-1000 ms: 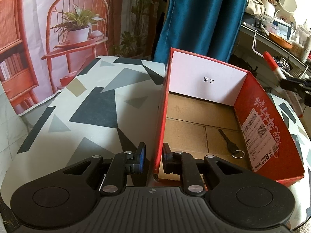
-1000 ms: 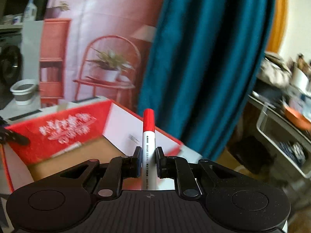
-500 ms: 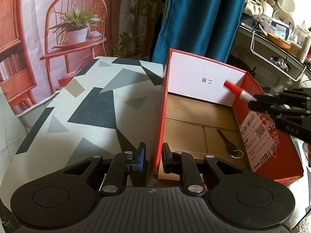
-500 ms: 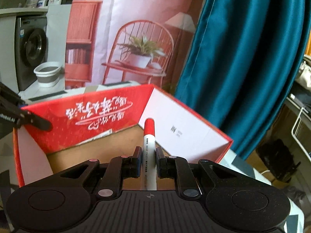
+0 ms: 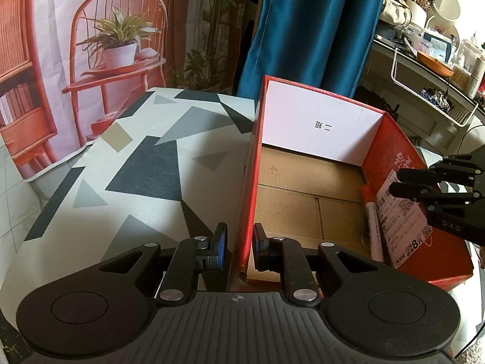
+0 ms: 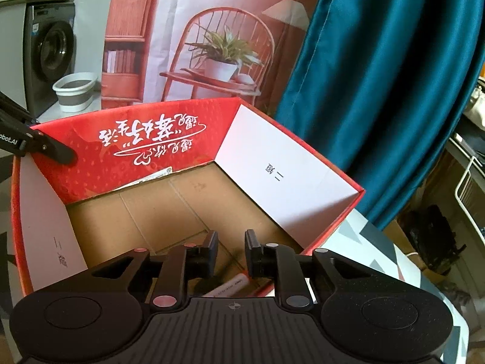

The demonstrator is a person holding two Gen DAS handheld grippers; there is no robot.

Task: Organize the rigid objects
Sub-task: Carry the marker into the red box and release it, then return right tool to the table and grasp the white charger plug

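Observation:
A red cardboard box [image 5: 391,151] with a brown floor stands on the patterned table. My left gripper [image 5: 239,245] straddles the box's near left wall [image 5: 246,212], one finger outside and one inside, closed on it. A white marker with a red cap [image 5: 371,221] lies inside the box along the right wall; it also shows in the right wrist view [image 6: 233,283]. My right gripper [image 6: 231,251] is open and empty above the box's near corner; it shows in the left wrist view [image 5: 424,188] over the right wall.
The table cover [image 5: 151,166] has grey and black triangles. A teal curtain [image 5: 309,30] hangs behind the box. A cluttered shelf [image 5: 439,69] stands at the right. A printed backdrop [image 5: 91,45] hangs at the left.
My right gripper has opened and let go of the marker, which now lies in the box by the right wall. The left gripper has stayed on the box wall.

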